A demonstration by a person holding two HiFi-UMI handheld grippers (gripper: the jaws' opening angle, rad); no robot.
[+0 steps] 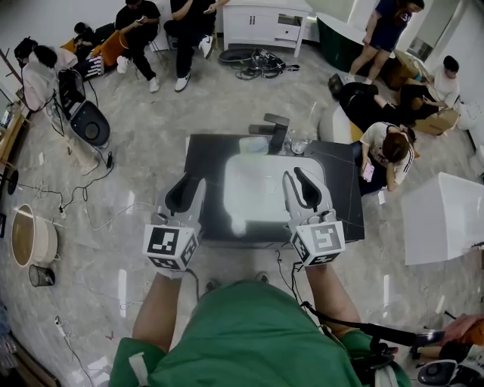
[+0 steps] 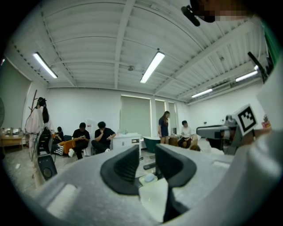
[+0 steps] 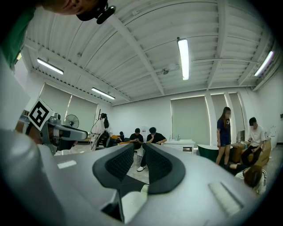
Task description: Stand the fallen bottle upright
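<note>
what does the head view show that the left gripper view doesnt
Only the head view: the whole black table from above, the left gripper seen from outside, floor cables and a tan bucket. Only the left gripper view: the ceiling lights, and the left gripper's jaws close up, apart with nothing between them. Both: the right gripper, the white tray, the seated people in black and the white cabinet.
</note>
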